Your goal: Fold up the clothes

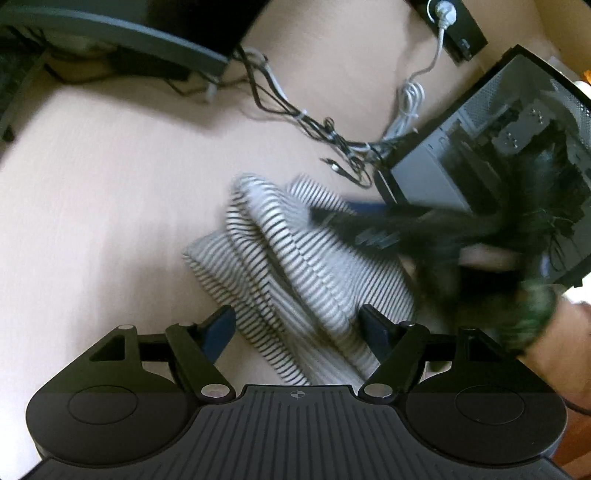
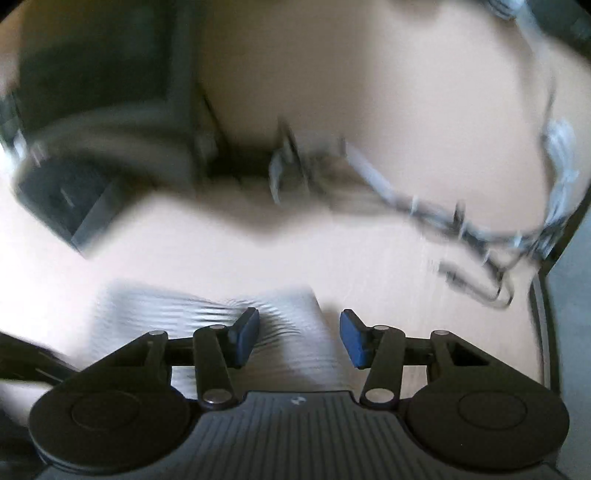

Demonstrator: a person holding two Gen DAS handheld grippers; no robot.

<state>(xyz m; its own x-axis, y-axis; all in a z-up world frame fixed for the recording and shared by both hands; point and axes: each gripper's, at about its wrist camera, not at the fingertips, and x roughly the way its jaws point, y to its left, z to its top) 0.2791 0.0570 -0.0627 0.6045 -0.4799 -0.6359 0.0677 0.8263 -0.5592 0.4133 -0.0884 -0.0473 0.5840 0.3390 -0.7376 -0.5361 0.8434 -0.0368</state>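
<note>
Left wrist view, 9 o'clock: bare pale pinkish tabletop. At 11 o'clock, a dark grey curved bar crosses the top edge, its identity unclear.

Centre: black-and-white striped knit garment, bunched in 3 or so soft ridges, lying on the tabletop and running from 12 o'clock of the claw down toward 6 o'clock. The left gripper has its jaws spread wide; the 2 blue-padded fingers stand either side of the garment's near end, with striped cloth lying loose between them. Whether a pad touches the cloth cannot be told.

At 1 o'clock: tangle of black and white cables leading to an open-sided black computer case at 2 o'clock. At 3 o'clock, the right gripper appears as a blurred black shape lying over the garment's far right side, held by a gloved hand.

Right wrist view, heavily motion-blurred. At 10 o'clock: dark blurred shapes, not identifiable. At 7 o'clock to centre: the striped garment lies flat on the tabletop. The right gripper is parted, nothing pinched; its left finger sits over the cloth, its right finger over bare table beside the garment's edge. At 3 o'clock: the cable tangle, smeared.
</note>
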